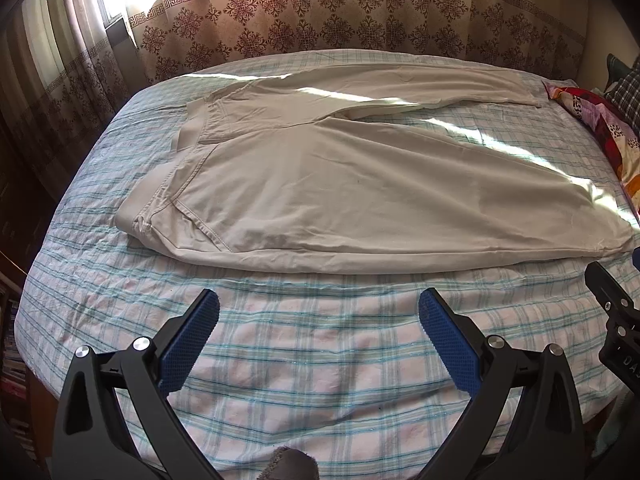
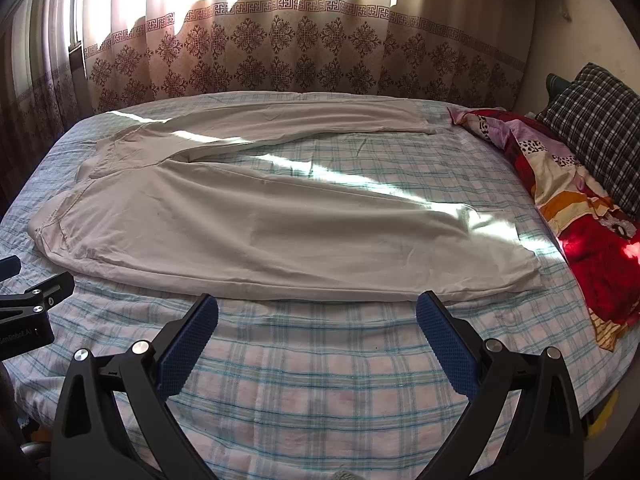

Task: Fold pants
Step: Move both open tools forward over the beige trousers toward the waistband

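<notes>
Each gripper (image 1: 319, 306) (image 2: 317, 306) has black arms, blue textured pads (image 1: 188, 344), and silver screws.

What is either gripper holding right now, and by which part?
Nothing is held. The left gripper and the right gripper are both open above the bedsheet, short of the pants, which lie flat and untouched.

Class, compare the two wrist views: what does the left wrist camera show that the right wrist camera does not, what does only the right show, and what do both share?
Only the left wrist view shows the left gripper, open, above bare sheet.

Only the right wrist view shows the right gripper between its own open fingers, plus the whole dark checked pillow.

Both show the beige cotton pants spread flat, legs apart, on the blue-and-pink plaid bedsheet, the patterned brown curtain and the red patchwork quilt.
</notes>
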A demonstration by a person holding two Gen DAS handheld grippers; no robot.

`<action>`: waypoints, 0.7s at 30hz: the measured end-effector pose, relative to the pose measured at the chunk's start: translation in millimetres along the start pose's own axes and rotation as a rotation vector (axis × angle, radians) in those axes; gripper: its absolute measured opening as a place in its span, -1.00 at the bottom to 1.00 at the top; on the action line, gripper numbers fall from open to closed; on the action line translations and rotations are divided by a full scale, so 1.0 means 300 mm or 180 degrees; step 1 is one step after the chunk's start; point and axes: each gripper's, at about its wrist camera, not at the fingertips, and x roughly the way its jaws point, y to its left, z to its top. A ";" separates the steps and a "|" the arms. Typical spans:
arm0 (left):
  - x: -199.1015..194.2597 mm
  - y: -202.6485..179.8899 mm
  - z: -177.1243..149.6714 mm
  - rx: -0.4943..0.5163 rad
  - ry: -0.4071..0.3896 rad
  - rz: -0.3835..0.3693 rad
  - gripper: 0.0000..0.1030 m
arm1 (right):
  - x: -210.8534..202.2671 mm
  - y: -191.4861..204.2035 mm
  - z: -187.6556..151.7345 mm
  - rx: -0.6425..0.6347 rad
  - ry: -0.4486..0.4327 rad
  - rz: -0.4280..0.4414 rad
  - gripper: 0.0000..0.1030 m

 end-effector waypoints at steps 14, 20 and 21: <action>0.232 0.030 -0.078 -0.0089 0.0681 -0.0084 0.95 | 0.180 0.009 -0.089 -0.0044 0.0583 0.0003 0.91; 0.279 0.038 -0.098 -0.0111 0.0804 -0.0070 0.95 | 0.235 0.002 -0.118 -0.0012 0.0769 0.0026 0.91; 0.283 0.038 -0.100 -0.0108 0.0813 -0.0071 0.96 | 0.241 0.001 -0.121 -0.0006 0.0789 0.0036 0.91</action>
